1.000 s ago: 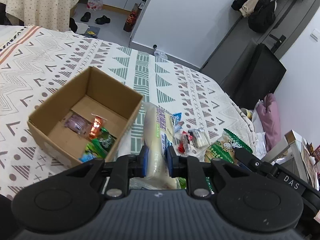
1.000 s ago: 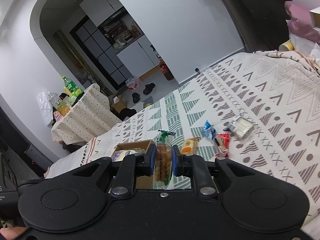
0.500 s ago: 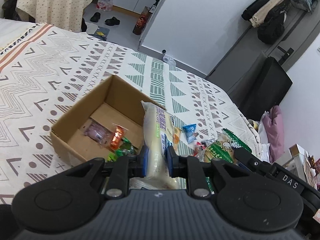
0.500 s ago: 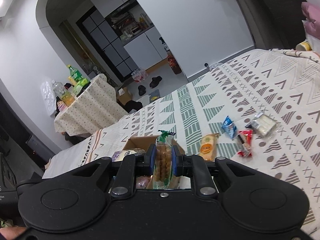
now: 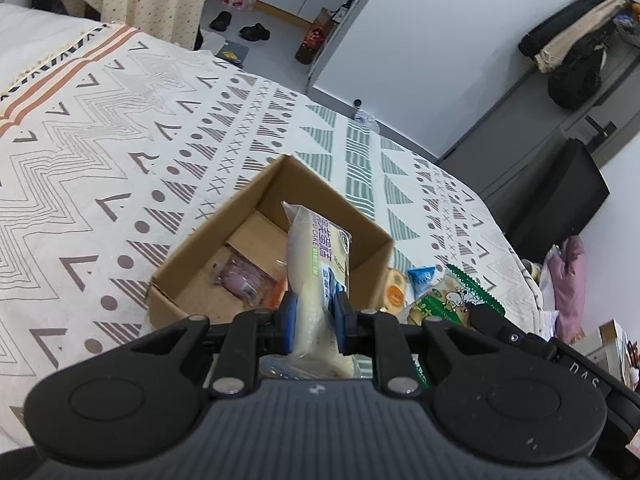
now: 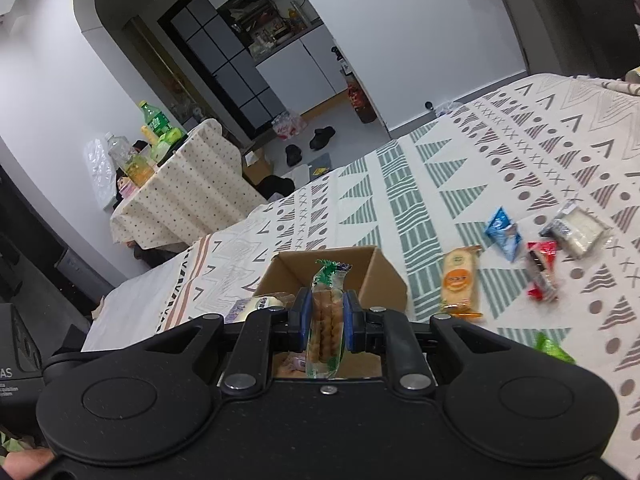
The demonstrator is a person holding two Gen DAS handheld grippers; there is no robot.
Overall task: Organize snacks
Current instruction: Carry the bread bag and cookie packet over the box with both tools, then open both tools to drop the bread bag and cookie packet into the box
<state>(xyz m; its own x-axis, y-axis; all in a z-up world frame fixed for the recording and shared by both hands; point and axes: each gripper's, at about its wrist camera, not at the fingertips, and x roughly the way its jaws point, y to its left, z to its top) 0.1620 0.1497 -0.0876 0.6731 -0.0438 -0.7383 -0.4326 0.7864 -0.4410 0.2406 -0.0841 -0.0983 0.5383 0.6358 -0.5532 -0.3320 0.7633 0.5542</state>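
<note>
An open cardboard box (image 5: 188,256) sits on the patterned bedspread, with a purple packet (image 5: 242,280) and an orange one inside. My left gripper (image 5: 313,322) is shut on a long cream cake packet (image 5: 316,256) that hangs over the box. In the right wrist view the same box (image 6: 384,276) lies just ahead, and my right gripper (image 6: 325,322) is shut on a clear packet of brown biscuits (image 6: 325,316) with a green top, above the box's near side. The cream cake packet (image 6: 250,305) shows at the left of the box.
Loose snacks lie on the bedspread right of the box: an orange-label packet (image 6: 460,284), a blue one (image 6: 503,233), a red one (image 6: 541,269), a clear-wrapped white cake (image 6: 576,229) and a green scrap (image 6: 554,347). A green-and-white bag (image 5: 452,300) lies by my left gripper. The bed's far edge drops to the floor.
Both grippers have carried their packets toward the box: the cream cake packet now hangs over the box instead of beside it, and the box has come closer under the biscuit packet.
</note>
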